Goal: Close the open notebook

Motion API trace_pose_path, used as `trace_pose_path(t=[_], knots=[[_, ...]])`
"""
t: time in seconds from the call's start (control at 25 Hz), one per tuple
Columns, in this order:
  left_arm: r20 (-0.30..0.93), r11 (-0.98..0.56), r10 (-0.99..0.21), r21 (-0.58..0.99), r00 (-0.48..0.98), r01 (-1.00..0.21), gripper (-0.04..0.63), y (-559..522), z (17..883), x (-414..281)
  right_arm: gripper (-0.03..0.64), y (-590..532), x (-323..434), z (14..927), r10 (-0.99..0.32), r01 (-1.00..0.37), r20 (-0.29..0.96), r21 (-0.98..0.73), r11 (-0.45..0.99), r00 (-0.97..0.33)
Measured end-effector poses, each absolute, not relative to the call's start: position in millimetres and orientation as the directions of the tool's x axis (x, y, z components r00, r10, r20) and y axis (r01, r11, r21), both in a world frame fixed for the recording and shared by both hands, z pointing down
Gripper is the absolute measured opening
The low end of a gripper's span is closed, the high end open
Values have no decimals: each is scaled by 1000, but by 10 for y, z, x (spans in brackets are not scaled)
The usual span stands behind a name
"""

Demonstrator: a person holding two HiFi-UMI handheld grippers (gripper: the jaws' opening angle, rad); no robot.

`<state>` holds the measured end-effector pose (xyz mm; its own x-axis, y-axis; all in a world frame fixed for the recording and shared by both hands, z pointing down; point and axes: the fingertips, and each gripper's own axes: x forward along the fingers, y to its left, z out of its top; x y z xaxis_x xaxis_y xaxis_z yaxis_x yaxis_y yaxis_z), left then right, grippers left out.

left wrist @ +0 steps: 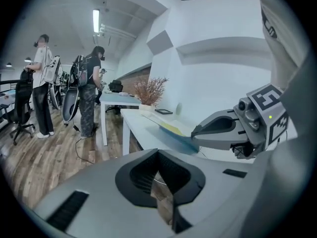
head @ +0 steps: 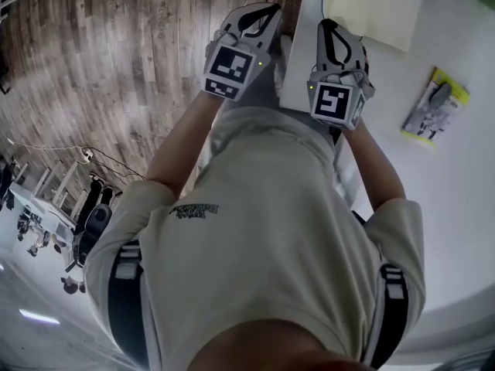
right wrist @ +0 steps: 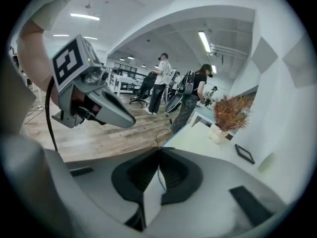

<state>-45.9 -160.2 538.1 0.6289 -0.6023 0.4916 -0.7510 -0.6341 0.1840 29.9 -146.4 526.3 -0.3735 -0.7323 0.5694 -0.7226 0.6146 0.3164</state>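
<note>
The open notebook lies with cream pages up at the near-left corner of the white table. In the left gripper view the notebook shows as a yellowish sheet over a blue underside. My right gripper is at the notebook's near corner. Its jaws are shut, and a thin white sheet edge runs between them in the right gripper view. My left gripper hovers beside it, just off the table's edge over the wooden floor. It is shut, with nothing in it.
A yellow-backed blister pack lies on the table to the right. A dried plant in a pot and a small dark frame stand further along the table. Two people and office chairs are across the wooden floor.
</note>
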Motion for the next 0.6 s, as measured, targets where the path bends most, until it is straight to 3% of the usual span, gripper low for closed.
trace_pose_path(t=[0.12,0.28,0.48,0.6], knots=[[467,-676,-578,185,669,-713,12,-1621,5237,-276,9,-1496,567,4946,-807,-812,483,282,510,-339],[424,-753,-520,183,742,-632,12,-1657,5005,178,12,-1465,1222,4714,-877,-896,441,286,338,-190],[400,-833,-422,183,814,-522,12,-1655,4935,833,26,-1447,2034,4868,-879,-936,476,299,184,-20],[414,-862,-369,183,832,-473,12,-1628,5044,1151,37,-1431,2462,5187,-834,-981,551,177,73,37]])
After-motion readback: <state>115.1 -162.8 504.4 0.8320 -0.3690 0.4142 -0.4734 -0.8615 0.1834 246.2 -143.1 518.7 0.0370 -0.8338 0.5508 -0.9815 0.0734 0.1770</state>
